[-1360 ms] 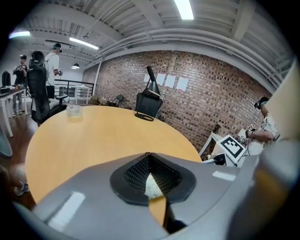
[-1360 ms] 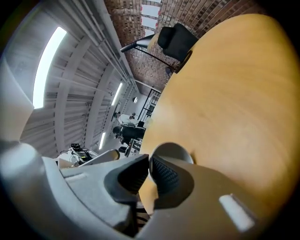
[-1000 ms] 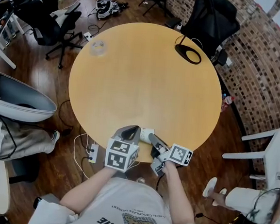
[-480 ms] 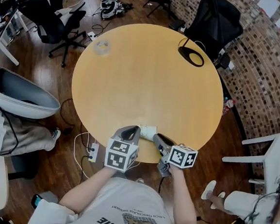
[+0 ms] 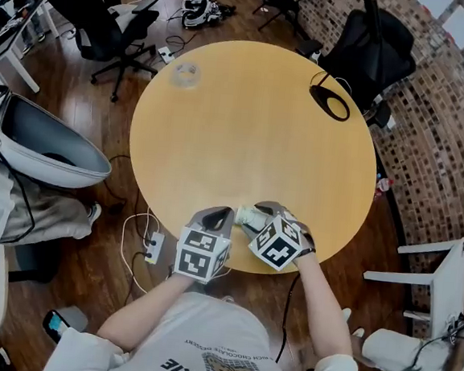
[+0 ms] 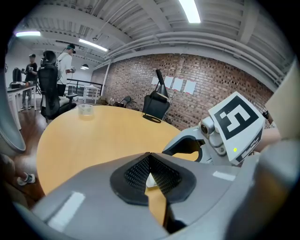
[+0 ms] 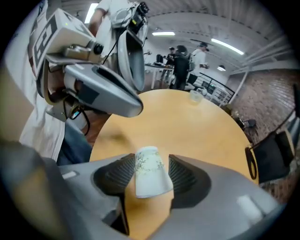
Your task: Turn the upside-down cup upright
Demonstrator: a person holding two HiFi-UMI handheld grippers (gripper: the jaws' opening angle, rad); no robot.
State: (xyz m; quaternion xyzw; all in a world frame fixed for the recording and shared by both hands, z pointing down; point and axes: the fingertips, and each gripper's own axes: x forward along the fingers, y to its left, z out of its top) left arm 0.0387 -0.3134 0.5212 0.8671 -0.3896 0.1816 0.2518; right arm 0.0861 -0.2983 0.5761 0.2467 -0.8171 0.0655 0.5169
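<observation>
Our left gripper [image 5: 223, 214] rests, jaws clenched empty, at the near edge of the counter [image 5: 246, 117]. Just right stands the paper cup [image 5: 249, 216] (base still up). Our right gripper [image 7: 151, 159] has rolled over it, jaws opening astride it without gripping, so the flip hasn't begun.

Setting: open-plan office or lab workspace.
- Red-brown brick wall [image 6: 136, 77] with white paper sheets [image 6: 178, 85] pinned to it.
- Dark wooden plank floor [image 5: 113, 203].
- Round light-wood table [image 5: 253, 126].
- Black swivel office chairs [image 5: 108, 32], several.
- White desks [image 5: 18, 45] at the room's edge.
- White power strip [image 5: 155, 247] and loose cables on the floor.
- Long ceiling strip lights [image 6: 190, 9].
- People standing [image 6: 65, 56] by distant desks.
</observation>
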